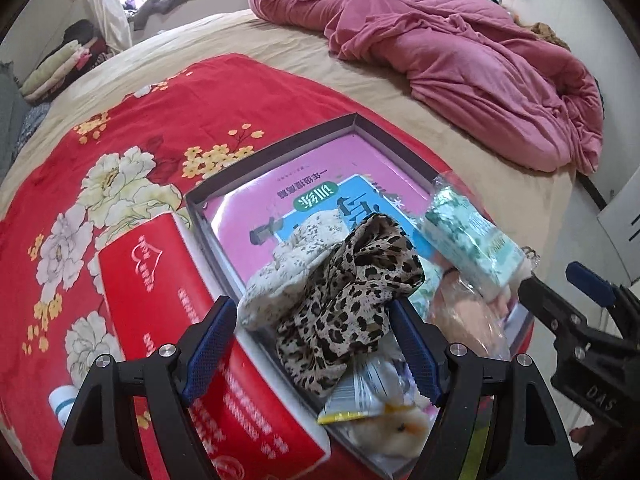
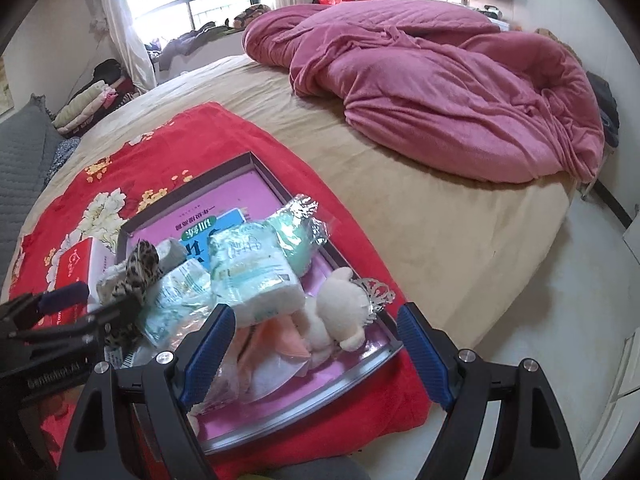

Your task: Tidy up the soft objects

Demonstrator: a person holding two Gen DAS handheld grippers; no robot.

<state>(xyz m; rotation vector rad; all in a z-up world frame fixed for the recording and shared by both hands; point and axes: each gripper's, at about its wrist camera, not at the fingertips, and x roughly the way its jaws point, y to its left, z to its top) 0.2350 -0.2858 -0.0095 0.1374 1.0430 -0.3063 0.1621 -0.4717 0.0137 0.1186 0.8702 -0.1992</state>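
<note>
Two open grippers (image 1: 312,344) (image 2: 316,344), tissue pack (image 2: 256,276) lying perhaps crosswise in tray (image 2: 360,364)

Both wrist views look down close, facing the far wall; both share the tray (image 1: 224,200) (image 2: 256,162).

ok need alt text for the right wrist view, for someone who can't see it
An open right gripper hovers over a shallow tray holding wrapped tissue packs, a cream plush toy and a leopard-print cloth. The tray sits on a red floral blanket on a bed, beside a red box, with a crumpled pink duvet behind.
</note>
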